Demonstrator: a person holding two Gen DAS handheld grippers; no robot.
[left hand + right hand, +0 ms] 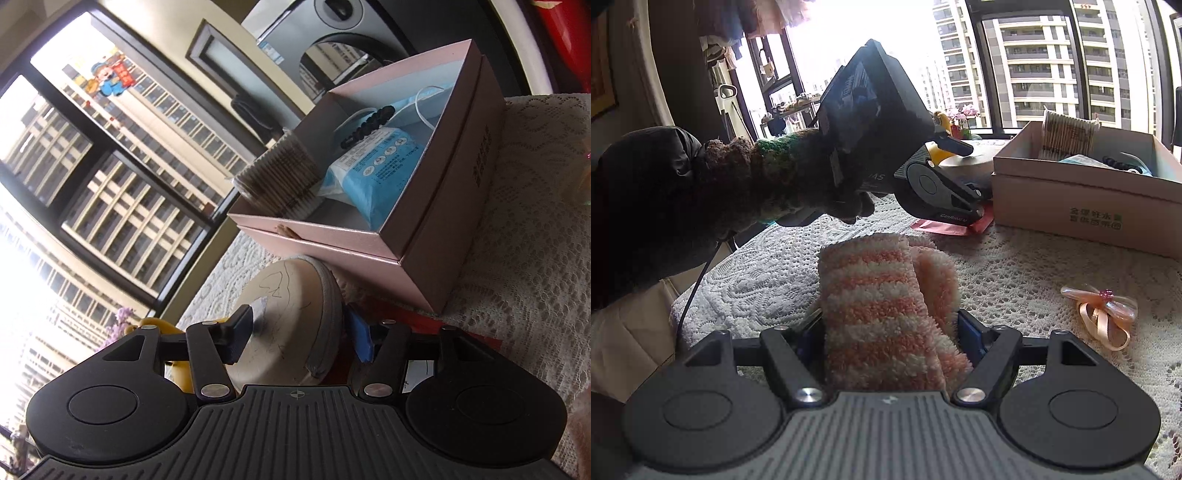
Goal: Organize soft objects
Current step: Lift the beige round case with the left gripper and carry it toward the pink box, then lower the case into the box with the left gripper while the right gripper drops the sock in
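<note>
My left gripper (299,332) is shut on a round cream pad with a grey rim (291,306), one pad on its flat face and the other behind it. The right wrist view shows the same gripper (971,171) holding this pad (967,162) just left of the open pink box (1071,199). My right gripper (890,328) is shut on a folded fluffy cloth with pink and white stripes (875,295), low over the lace tablecloth (1015,280). The box (424,236) holds a pack of cotton swabs (277,177), a blue wipes pack (373,166), a black hair tie (365,123) and a face mask (424,99).
A peach ribbon bow (1104,314) lies on the cloth at the right. A red envelope (945,225) sits under the left gripper by the box. A hand in a knitted glove (757,177) carries the left gripper. Windows and a yellow toy (942,118) stand behind.
</note>
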